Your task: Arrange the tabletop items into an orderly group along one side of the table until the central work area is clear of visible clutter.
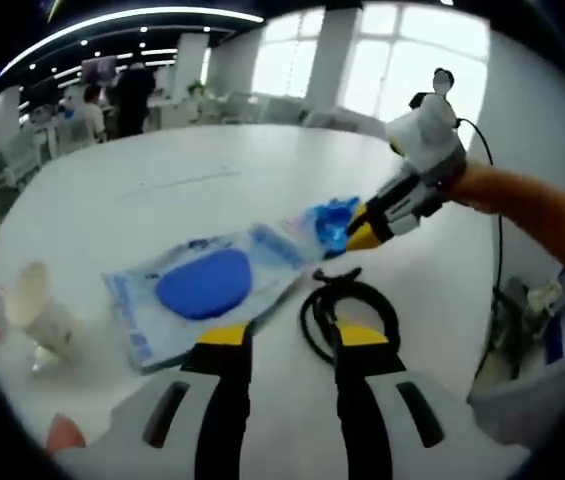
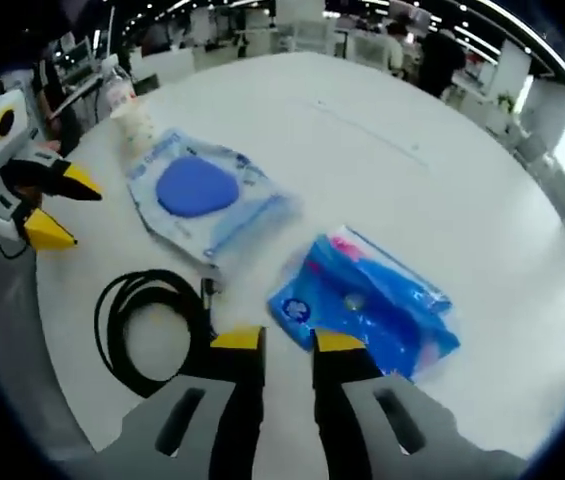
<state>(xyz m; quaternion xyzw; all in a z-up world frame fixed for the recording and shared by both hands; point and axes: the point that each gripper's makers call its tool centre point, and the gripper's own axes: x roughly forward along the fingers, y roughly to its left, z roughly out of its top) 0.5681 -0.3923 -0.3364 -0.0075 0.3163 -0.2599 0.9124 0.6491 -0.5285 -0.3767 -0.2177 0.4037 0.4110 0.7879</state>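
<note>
Both grippers, left gripper (image 1: 282, 338) and right gripper (image 2: 287, 343), sit released; blue packet (image 2: 367, 305) may slide when nudged, snagging coiled cable (image 2: 152, 325).

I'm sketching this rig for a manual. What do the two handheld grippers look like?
Both match: each gripper has black jaws with yellow tips on a pale grey body. The right gripper trails a thin black cable from its white housing; the forearm behind it is bare. The left gripper has a boxy white body.

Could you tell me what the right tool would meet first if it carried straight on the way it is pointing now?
Most likely the blue packet: it lies just beyond the right tool with its open jaws, slightly to one side. Depth is hard to judge through the fisheye.
</note>
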